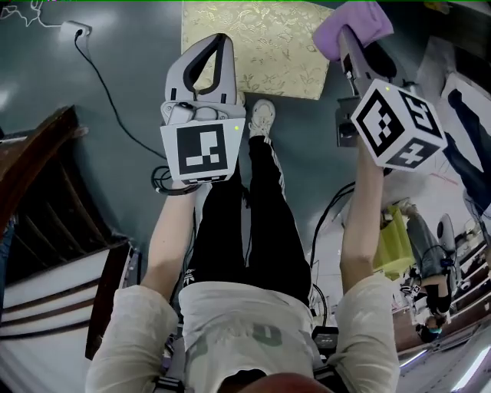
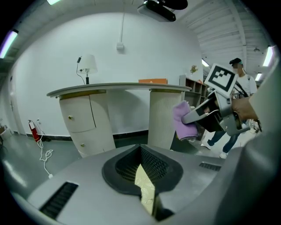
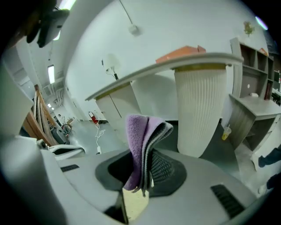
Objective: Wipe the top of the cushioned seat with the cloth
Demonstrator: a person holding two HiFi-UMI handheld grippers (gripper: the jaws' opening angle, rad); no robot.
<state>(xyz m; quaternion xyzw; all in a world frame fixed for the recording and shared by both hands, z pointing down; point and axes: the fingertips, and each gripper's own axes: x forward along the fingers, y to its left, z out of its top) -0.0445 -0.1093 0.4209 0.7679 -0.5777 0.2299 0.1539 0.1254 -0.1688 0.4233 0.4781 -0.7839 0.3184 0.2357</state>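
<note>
Head view: left gripper hovers over the gold cushioned seat, and right gripper holds the purple cloth up by the seat's right corner. Left gripper view: jaws closed, nothing between them. Right gripper view: jaws pinched tight on the folded cloth.

The cushioned seat (gold) runs off the head view's top edge.

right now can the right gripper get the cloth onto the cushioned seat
Probably yes: the right gripper is shut on the purple cloth by the cushioned seat, at its right corner, and nothing shows on its top or between them.
</note>
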